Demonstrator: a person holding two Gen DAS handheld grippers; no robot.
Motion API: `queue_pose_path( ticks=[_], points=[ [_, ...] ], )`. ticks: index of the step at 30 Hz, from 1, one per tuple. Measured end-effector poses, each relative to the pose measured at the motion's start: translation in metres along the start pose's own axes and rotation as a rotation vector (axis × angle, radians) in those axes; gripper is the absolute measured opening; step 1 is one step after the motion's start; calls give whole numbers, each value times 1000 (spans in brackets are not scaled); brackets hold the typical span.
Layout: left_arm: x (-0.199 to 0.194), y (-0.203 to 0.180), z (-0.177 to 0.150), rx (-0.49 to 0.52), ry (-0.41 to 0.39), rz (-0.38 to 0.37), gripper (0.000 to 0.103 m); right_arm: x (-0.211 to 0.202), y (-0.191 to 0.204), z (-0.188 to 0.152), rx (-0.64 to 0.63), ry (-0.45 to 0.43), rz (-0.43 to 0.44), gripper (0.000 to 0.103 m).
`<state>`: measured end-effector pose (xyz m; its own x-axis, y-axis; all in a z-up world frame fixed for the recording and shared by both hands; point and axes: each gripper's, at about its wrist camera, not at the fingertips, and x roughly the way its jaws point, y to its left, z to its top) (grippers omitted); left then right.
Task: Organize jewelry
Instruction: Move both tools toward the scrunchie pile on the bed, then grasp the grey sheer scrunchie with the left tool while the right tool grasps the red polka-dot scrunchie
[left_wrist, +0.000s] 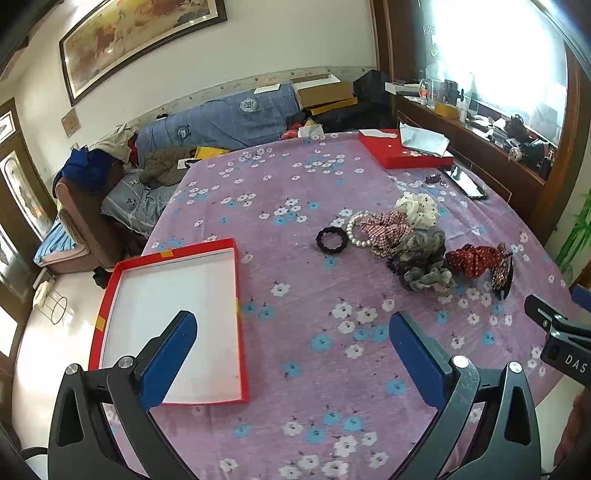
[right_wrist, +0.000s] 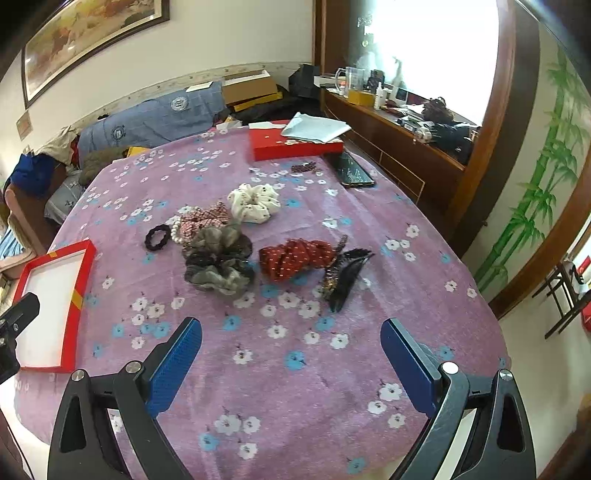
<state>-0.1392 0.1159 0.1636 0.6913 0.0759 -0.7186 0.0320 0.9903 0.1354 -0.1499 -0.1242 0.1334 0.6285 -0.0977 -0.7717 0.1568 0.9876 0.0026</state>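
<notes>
Both hand-held grippers hang spread and empty over the table (right_wrist: 424, 266): the left hand-held gripper (left_wrist: 291, 332) at lower centre of its view, the right hand-held gripper (right_wrist: 291, 334) likewise. The scrunchies (right_wrist: 221, 258) and pearl bracelet (left_wrist: 356, 230) cluster mid-frame, beside what seems a dark hair clip (right_wrist: 345, 280). The red tray (left_wrist: 173, 325) lies lower left.

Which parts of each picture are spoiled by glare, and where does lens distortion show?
Left wrist view: the window is blown out white, and the table edge bows from fisheye distortion. Right wrist view: the same window glares white; the frame corners go dark, while the red scrunchie stays sharp.
</notes>
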Motion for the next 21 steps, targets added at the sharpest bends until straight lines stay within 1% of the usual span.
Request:
queue_pose_path(
  ticks=[15, 18, 21],
  points=[
    [29, 33, -16, -13, 119, -32, 103, 15, 41, -5, -41, 64, 12, 99],
    [33, 39, -19, -22, 131, -41, 103, 18, 45, -9, -44, 84, 11, 99],
    [41, 45, -21, -38, 149, -68, 103, 22, 44, -13, -41, 100, 6, 99]
  ],
)
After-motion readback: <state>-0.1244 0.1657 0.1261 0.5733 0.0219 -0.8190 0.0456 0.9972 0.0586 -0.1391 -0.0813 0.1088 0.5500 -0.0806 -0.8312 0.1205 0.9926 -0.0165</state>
